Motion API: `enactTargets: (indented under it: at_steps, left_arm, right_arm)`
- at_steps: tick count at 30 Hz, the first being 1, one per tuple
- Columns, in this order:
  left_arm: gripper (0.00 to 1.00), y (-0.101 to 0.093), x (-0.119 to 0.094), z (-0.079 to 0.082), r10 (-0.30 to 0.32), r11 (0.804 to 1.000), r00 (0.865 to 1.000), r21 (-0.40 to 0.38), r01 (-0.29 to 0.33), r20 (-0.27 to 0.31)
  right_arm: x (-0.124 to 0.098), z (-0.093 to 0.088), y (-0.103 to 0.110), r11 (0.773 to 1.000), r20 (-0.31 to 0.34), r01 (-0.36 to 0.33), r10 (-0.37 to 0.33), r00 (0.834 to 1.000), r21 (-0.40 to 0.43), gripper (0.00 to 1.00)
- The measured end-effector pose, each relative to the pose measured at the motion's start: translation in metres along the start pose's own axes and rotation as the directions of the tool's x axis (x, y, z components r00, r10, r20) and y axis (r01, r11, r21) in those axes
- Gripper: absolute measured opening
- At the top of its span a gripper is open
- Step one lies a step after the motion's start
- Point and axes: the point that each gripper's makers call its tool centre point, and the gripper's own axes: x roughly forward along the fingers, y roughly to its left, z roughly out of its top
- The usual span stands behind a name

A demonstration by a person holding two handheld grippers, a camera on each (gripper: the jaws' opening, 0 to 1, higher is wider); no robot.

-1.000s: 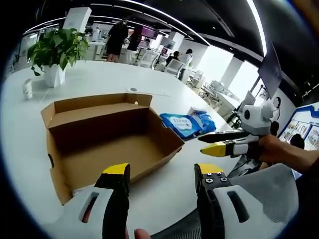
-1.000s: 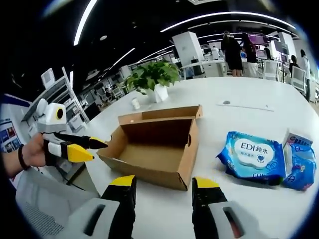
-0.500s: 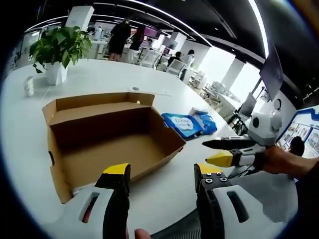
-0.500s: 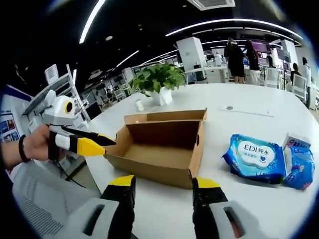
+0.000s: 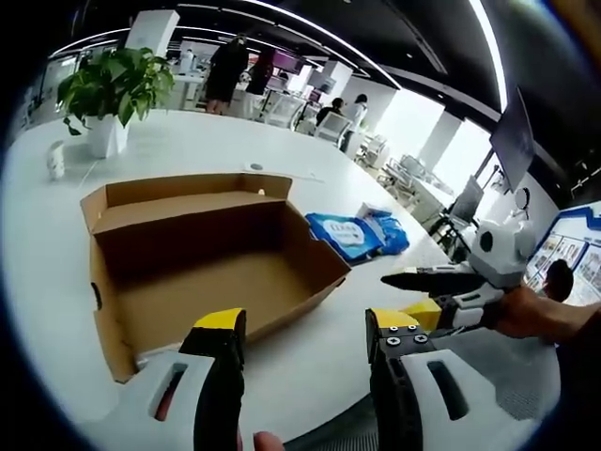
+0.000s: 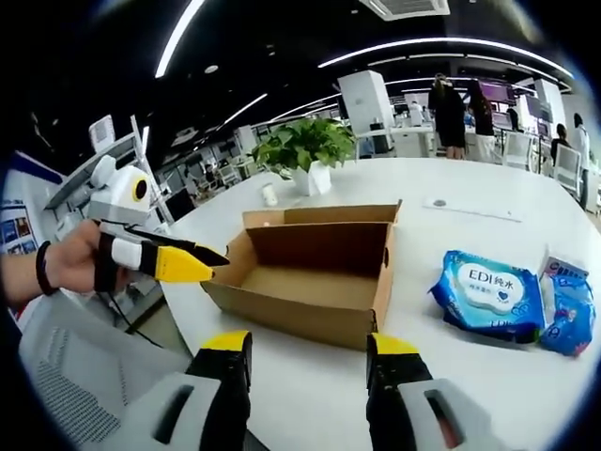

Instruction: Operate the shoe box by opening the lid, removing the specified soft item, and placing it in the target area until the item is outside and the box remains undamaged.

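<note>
The brown cardboard shoe box [image 5: 207,291] stands on the white table with its lid off and nothing visible inside. Beyond its right corner lies a blue wet-wipe pack [image 5: 340,232]. My left gripper [image 5: 307,324] hovers open in front of the box's near side, holding nothing. The right gripper [image 5: 399,293] comes in from the right, jaws apart, empty. In the right gripper view the box [image 6: 291,319] is centred and the wipe pack [image 6: 493,291] lies to its right. My right gripper [image 6: 308,346] is open just short of the box. The left gripper [image 6: 218,266] hangs by the box's left end.
A second blue packet [image 6: 563,310] lies against the wipe pack. A potted plant [image 5: 108,85] and a small white bottle [image 5: 54,160] stand at the table's far side. Grey mesh chair backs sit under both grippers. People stand in the office behind.
In the left gripper view the right gripper has sunk lower and nearer. In the right gripper view the left gripper has drifted closer to the box's left end. Box and wipe packs stay put.
</note>
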Motion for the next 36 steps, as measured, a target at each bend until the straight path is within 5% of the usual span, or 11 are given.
enactTargets:
  at_steps: [19,36]
  left_arm:
    - [0.51,0.005,0.002,-0.002,-0.006,1.000,0.999,0.014,0.007,-0.035]
    - [0.51,0.045,0.004,0.010,0.037,0.984,0.987,0.177,-0.009,-0.159]
  right_arm:
    - [-0.003,0.000,-0.003,0.999,-0.016,0.018,-0.018,1.000,-0.042,0.47]
    - [-0.007,0.003,-0.012,0.999,0.005,0.041,-0.040,0.999,-0.017,0.47]
